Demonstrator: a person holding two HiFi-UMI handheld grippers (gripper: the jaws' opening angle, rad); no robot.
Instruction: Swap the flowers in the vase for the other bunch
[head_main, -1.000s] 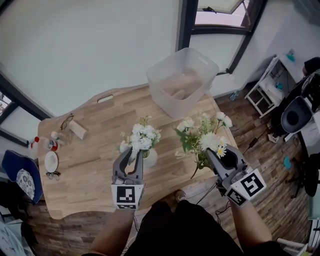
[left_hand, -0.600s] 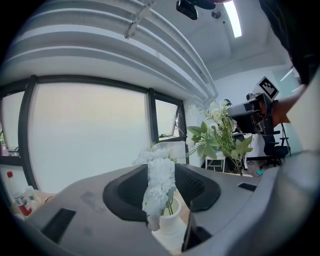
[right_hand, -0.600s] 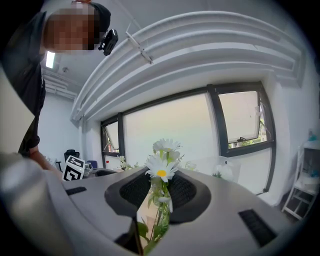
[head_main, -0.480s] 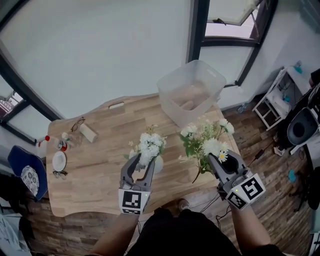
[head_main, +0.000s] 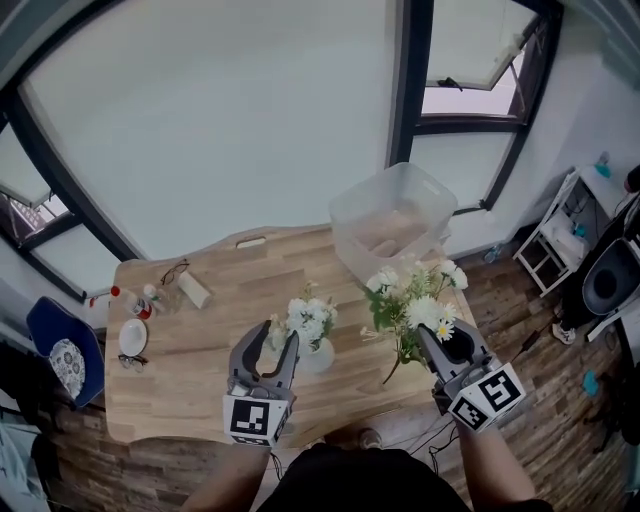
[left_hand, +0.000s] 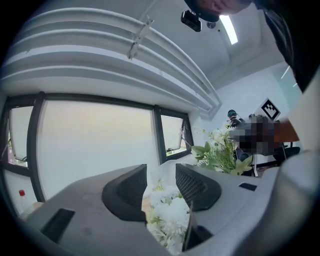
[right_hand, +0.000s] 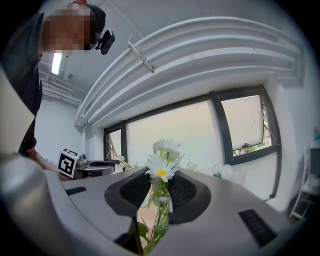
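A small round white vase (head_main: 320, 358) stands on the wooden table (head_main: 200, 345) with a bunch of white flowers (head_main: 310, 322) in it. My left gripper (head_main: 272, 338) is level at the height of the flower heads, its jaws apart. In the left gripper view the white flower heads (left_hand: 167, 215) fill the gap of the left gripper (left_hand: 161, 180), unsqueezed. My right gripper (head_main: 442, 335) is shut on the stems of the daisy bunch (head_main: 412, 298), held up to the right of the vase. The right gripper (right_hand: 160, 187) has a daisy (right_hand: 161, 167) standing above its jaws.
A clear plastic bin (head_main: 390, 215) sits at the table's far right corner. Glasses (head_main: 175, 270), a wooden block (head_main: 195, 290), small bottles (head_main: 140, 300) and a white dish (head_main: 132, 337) lie at the left end. A blue chair (head_main: 60, 345) stands left, white shelves (head_main: 555, 245) right.
My left gripper has risen and moved forward, so the white flower heads now sit between its jaws. The right gripper lifted the daisies slightly. The head view has tilted upward.
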